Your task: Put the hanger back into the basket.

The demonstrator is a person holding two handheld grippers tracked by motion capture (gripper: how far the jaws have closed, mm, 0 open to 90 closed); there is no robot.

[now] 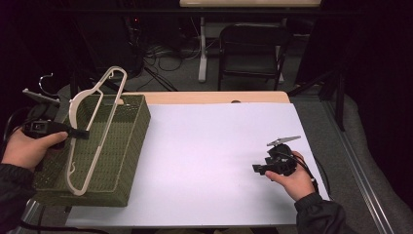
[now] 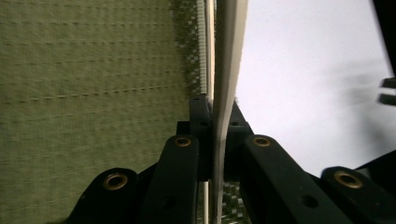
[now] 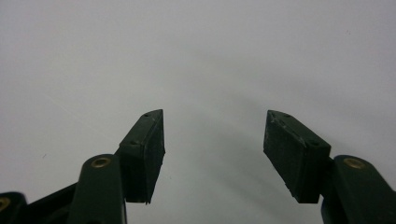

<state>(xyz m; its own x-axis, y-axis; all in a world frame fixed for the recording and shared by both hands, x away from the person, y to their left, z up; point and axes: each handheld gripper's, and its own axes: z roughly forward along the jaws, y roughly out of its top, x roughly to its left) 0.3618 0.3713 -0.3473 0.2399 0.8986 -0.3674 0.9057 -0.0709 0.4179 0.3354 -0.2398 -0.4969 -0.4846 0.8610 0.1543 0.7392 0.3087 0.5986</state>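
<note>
Left gripper pinching a cream hanger over the green basket; right gripper spread and empty above the white table.

At the left of the high view, the person's left hand holds its gripper level over the woven basket, which sits on the table's left edge, and the 2 jaws are pressed onto 1 side bar of the hanger; the hanger stands tilted, its lower end down inside the basket and its hook above the far rim. In the left gripper view the jaws clamp the pale bar with the green weave just beside it. Well apart to the right, the right hand holds the other gripper low over bare tabletop; the right gripper view shows its 2 pads wide apart with nothing between them.
</note>
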